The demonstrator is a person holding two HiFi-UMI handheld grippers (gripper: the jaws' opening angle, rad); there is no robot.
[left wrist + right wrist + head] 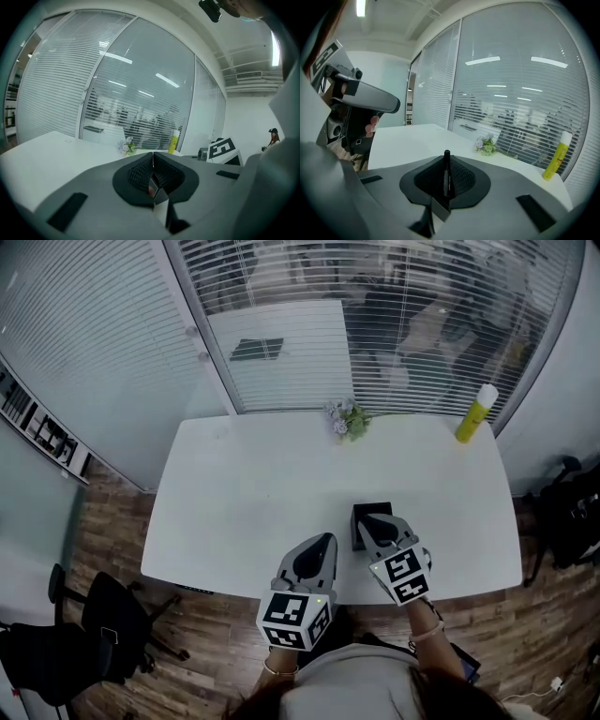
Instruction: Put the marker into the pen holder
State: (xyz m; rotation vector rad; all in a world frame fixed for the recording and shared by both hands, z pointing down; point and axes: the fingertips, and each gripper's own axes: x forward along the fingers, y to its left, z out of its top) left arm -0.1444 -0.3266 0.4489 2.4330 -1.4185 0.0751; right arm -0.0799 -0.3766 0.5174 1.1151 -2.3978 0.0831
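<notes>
Right gripper view: right gripper [446,164] grasps a black marker [446,180]; left gripper [153,160] is clenched empty, near the pen holder [359,526].

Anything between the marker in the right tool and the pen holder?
Nothing visible. The right tool, shut on the marker, sits right at the pen holder; the flowers and yellow bottle stand at the table's far edge.

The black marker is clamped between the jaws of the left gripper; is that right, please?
Not quite: the black marker is clamped between the jaws of the right gripper, as the right gripper view shows; the left gripper is shut on nothing.
</notes>
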